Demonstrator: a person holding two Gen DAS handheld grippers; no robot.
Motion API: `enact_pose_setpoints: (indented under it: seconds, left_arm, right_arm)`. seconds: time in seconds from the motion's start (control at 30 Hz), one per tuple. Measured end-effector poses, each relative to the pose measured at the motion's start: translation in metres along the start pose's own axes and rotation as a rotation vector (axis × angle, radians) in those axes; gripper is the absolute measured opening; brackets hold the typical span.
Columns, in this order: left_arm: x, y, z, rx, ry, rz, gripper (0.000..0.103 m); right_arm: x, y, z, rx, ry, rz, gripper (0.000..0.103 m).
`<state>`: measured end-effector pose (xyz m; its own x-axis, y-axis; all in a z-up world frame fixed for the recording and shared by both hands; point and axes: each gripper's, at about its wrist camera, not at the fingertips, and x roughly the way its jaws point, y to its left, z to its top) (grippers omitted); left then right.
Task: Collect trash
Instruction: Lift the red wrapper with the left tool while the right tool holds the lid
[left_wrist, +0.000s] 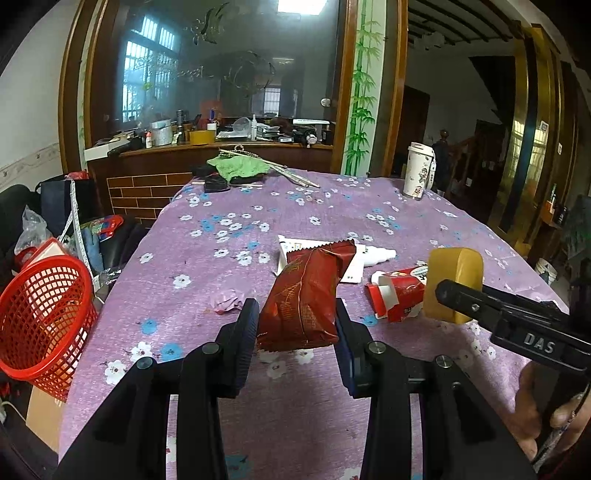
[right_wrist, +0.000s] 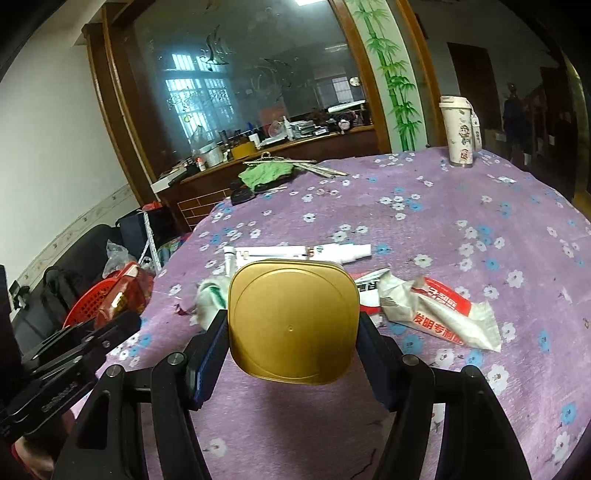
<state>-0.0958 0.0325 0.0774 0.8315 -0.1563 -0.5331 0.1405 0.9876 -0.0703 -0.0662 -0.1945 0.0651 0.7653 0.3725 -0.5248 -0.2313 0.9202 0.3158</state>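
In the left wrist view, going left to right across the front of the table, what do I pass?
red basket → crumpled purple paper → red snack packet held in the left gripper → torn red and white box → gold tin held in the right gripper.

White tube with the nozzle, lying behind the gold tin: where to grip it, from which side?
Grip the white tube mid-body, from above, fingers across its narrow width. It lies flat on the tablecloth, long axis running left-right in the right wrist view. Both grippers are occupied now, so one probably has to drop its load first.
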Motion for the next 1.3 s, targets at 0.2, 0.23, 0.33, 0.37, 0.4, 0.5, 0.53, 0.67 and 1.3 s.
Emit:
enact_pose_setpoints:
  seconds: [0.2, 0.23, 0.33, 0.37, 0.4, 0.5, 0.53, 0.67, 1.3]
  left_arm:
    - [-0.002, 0.008, -0.001, -0.013, -0.002, 0.005, 0.037]
    - [-0.002, 0.009, -0.001, -0.014, 0.000, 0.007, 0.037]
    - [-0.005, 0.014, -0.002, -0.021, 0.003, 0.016, 0.037]
    - [-0.005, 0.015, -0.002, -0.021, 0.004, 0.020, 0.037]
    - [-0.005, 0.017, -0.002, -0.021, 0.010, 0.028, 0.037]
    - [-0.003, 0.023, -0.003, -0.033, 0.024, 0.047, 0.037]
    - [-0.003, 0.026, -0.003, -0.035, 0.028, 0.052, 0.037]
    - [-0.004, 0.034, -0.004, -0.048, 0.032, 0.065, 0.037]
    - [-0.011, 0.053, -0.007, -0.083, 0.026, 0.078, 0.037]
  right_arm:
    - [-0.007, 0.015, 0.000, -0.028, 0.003, 0.011, 0.071]
    - [-0.007, 0.017, -0.001, -0.033, 0.005, 0.010, 0.071]
    - [-0.006, 0.025, -0.002, -0.047, 0.017, 0.018, 0.071]
    - [-0.006, 0.028, -0.002, -0.053, 0.020, 0.019, 0.071]
    - [-0.005, 0.030, -0.002, -0.058, 0.022, 0.019, 0.071]
    - [-0.003, 0.037, -0.003, -0.067, 0.033, 0.029, 0.071]
    - [-0.002, 0.038, -0.003, -0.070, 0.037, 0.032, 0.071]
    - [0.001, 0.048, -0.004, -0.093, 0.049, 0.043, 0.071]
    - [0.009, 0.072, -0.008, -0.142, 0.082, 0.062, 0.071]
